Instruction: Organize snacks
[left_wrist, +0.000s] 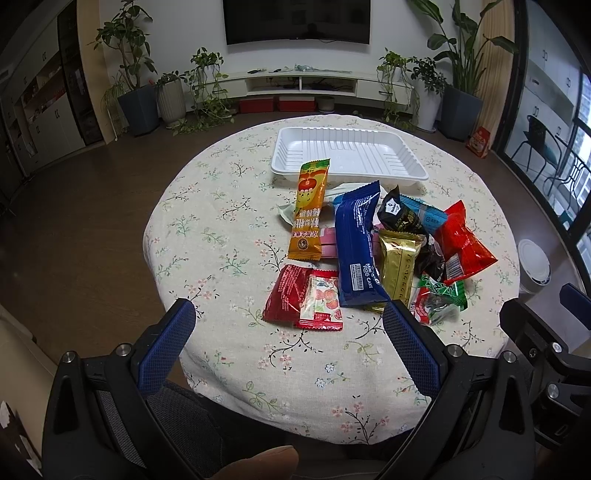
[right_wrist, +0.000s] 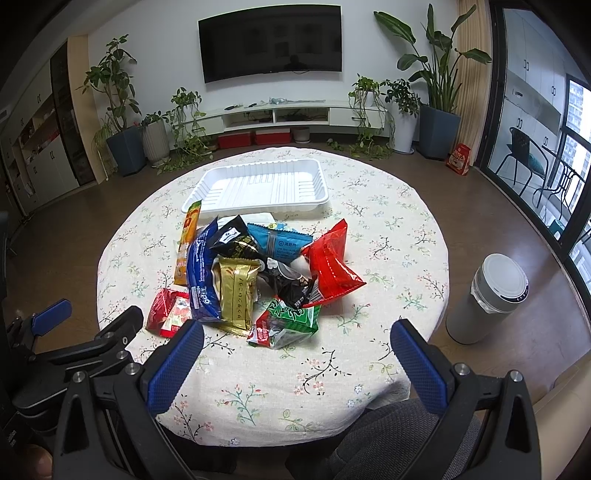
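"Mini Roll Cake" on blue pkt (left_wrist: 357, 247)

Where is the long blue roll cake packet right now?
In the left wrist view the blue roll cake packet lies mid-pile on the table, between the orange packet to its left and the gold packet to its right.

One white tray (left_wrist: 349, 153), one round table (left_wrist: 207, 236), roughly eleven snack packets (left_wrist: 356, 251), two tools (left_wrist: 288, 314).
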